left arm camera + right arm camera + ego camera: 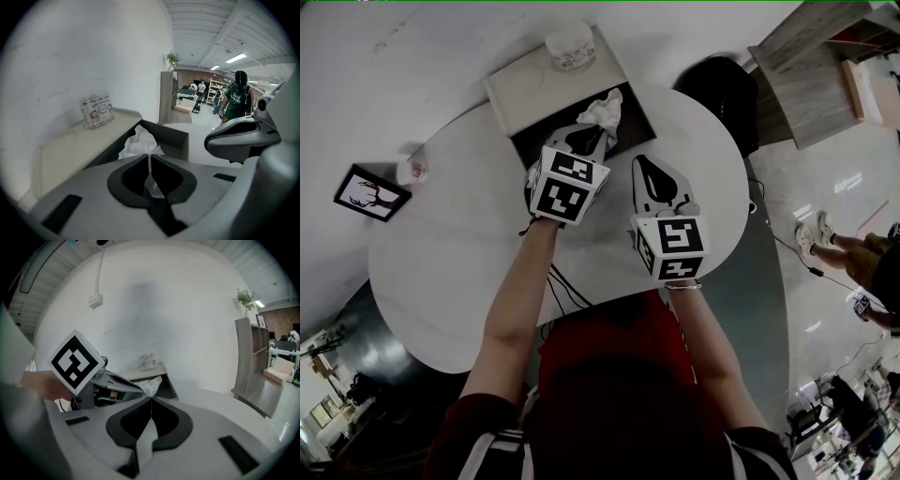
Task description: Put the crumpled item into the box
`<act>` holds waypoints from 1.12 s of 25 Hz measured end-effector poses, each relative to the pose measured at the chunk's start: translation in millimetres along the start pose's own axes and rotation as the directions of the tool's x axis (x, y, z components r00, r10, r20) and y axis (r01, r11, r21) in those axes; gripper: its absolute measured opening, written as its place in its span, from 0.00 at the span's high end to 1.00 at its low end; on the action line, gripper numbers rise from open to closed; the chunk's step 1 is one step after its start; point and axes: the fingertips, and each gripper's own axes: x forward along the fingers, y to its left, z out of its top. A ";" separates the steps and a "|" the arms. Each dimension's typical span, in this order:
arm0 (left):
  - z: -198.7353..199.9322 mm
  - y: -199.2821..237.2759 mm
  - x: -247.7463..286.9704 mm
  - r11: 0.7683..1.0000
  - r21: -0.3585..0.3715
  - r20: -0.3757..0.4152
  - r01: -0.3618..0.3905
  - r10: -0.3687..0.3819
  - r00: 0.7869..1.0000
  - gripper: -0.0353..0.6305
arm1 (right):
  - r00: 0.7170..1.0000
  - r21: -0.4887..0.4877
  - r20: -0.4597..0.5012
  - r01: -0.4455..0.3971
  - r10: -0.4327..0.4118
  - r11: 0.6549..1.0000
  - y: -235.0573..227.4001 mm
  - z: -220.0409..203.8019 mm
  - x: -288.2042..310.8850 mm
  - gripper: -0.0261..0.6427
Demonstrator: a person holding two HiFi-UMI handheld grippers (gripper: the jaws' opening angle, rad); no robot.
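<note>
White crumpled tissue (602,110) shows in the head view over the dark opening of the box (635,120), which sits at the far edge of the round surface (459,234). The left gripper (596,133) pinches the tissue. The right gripper (641,161) hovers just beside it, above the surface. A small jar (569,44) stands on the box's pale flap.

In the left gripper view the jaws are clamped on a thin fold of tissue. The bulk of it bunches beyond the tips, above the box's inner wall (171,136). Whether its lower end touches the box floor cannot be told.

In the right gripper view the jaws are pressed together with nothing between them. The tissue and the left gripper lie ahead of them, at the box mouth.

By the look of it, the task is close to its end. The tissue is lifted and sits at the opening, but it is not yet let go. What seems left is to lower it a little, open the left jaws so it drops inside, and draw clear.
</note>
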 end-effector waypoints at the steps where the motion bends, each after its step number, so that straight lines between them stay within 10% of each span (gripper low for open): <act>1: -1.2 0.5 1.4 1.000 0.001 -0.004 0.001 -0.001 1.000 0.89 | 1.000 0.000 -0.002 0.001 -0.001 1.000 -0.6 -0.5 -0.2 0.94; 28: -7.7 2.0 8.1 1.000 -0.009 -0.057 -0.001 0.001 0.998 0.89 | 1.000 -0.003 0.000 0.002 -0.002 1.000 1.3 3.3 -6.2 0.94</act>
